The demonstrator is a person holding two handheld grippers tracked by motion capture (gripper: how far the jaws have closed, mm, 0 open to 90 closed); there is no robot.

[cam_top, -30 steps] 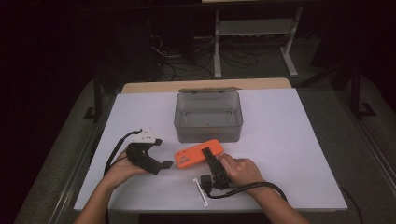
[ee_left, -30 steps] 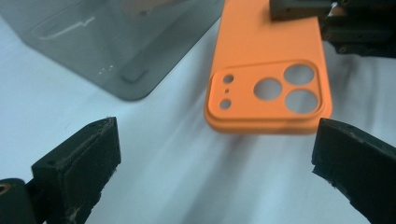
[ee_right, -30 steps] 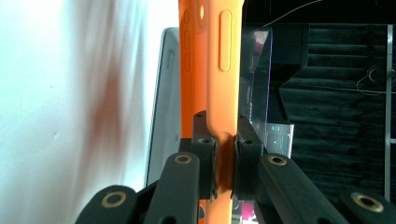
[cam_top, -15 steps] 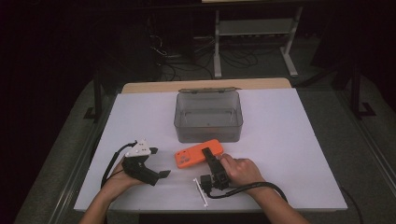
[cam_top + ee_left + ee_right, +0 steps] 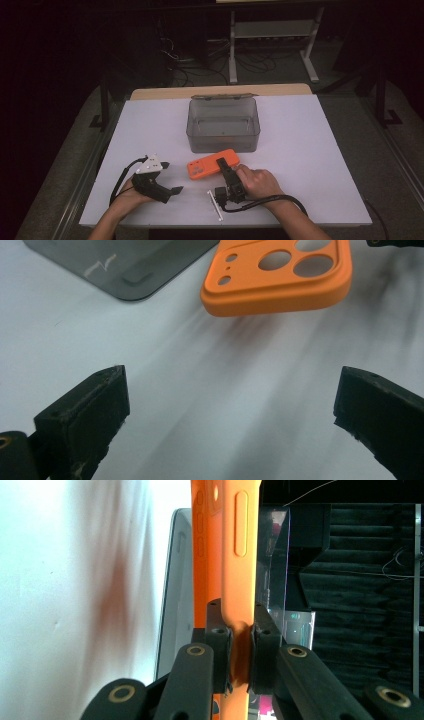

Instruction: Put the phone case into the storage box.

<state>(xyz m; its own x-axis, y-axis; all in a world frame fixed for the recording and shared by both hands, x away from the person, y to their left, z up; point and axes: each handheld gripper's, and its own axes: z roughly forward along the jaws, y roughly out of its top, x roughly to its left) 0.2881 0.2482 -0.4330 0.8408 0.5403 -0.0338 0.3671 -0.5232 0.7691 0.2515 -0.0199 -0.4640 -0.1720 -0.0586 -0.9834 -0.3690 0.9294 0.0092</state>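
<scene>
A: Start from the grey bin (image 5: 223,123) on the white table (image 5: 320,165). Where does the orange phone case (image 5: 209,165) sit?

B: Just in front of the bin, one end lifted, the right gripper (image 5: 223,167) pinching its edge between both pads.

A: And the left gripper (image 5: 169,177)?

B: Left of the case, near the table, jaws spread wide with nothing between them. I'd bring it level onto the free end, then lift evenly so the soft case doesn't twist.

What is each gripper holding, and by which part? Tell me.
The right gripper clamps the orange phone case by its side edge. The left gripper is open and holds nothing.
</scene>
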